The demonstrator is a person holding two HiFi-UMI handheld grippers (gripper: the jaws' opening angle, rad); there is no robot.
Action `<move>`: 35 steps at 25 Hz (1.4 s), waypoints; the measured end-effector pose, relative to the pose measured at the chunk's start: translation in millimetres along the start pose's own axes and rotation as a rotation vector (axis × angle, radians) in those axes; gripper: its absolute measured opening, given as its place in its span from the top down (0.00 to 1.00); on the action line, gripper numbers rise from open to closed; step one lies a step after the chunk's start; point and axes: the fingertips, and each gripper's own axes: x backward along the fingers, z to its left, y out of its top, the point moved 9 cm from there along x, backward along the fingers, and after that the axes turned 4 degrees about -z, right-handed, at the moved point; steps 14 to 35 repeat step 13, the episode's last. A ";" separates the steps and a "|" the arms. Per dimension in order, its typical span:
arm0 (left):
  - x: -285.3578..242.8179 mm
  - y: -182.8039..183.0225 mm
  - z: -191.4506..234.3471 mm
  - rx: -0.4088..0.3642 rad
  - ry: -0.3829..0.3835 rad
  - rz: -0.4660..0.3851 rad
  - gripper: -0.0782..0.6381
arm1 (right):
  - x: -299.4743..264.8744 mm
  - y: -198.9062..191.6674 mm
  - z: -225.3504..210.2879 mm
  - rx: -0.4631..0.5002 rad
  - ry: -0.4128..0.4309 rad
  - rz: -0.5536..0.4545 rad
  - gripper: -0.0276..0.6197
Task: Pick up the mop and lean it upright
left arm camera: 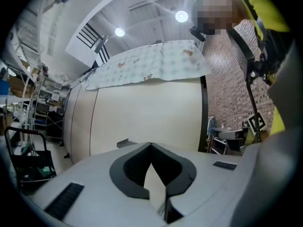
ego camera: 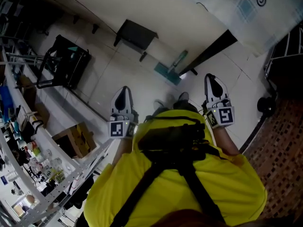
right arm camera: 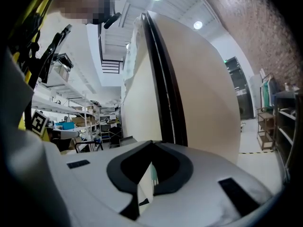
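The mop lies on the pale floor ahead of me in the head view, with its flat teal head (ego camera: 166,73) down and its short handle (ego camera: 180,58) slanting up toward the wall. My left gripper (ego camera: 125,89) is held up at chest height, well short of the mop, and its jaws are shut with nothing between them (left arm camera: 150,144). My right gripper (ego camera: 211,77) is raised beside it on the other side, also apart from the mop. Its tips meet and it holds nothing (right arm camera: 151,142). Both gripper views face the cream wall and do not show the mop clearly.
A black low table (ego camera: 136,34) stands by the wall beyond the mop, and a black cart (ego camera: 66,62) to the left. Cluttered metal shelves (ego camera: 28,141) and a cardboard box (ego camera: 75,140) line the left. A dark strip (ego camera: 210,51) runs down the wall. A fan (ego camera: 265,105) stands at the right.
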 end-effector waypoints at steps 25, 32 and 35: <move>7.3 0.1 27.1 -0.012 0.017 0.039 0.88 | -10.5 1.3 20.9 0.011 0.016 -0.014 0.95; 7.3 0.1 27.1 -0.012 0.017 0.039 0.88 | -10.5 1.3 20.9 0.011 0.016 -0.014 0.95; 7.3 0.1 27.1 -0.012 0.017 0.039 0.88 | -10.5 1.3 20.9 0.011 0.016 -0.014 0.95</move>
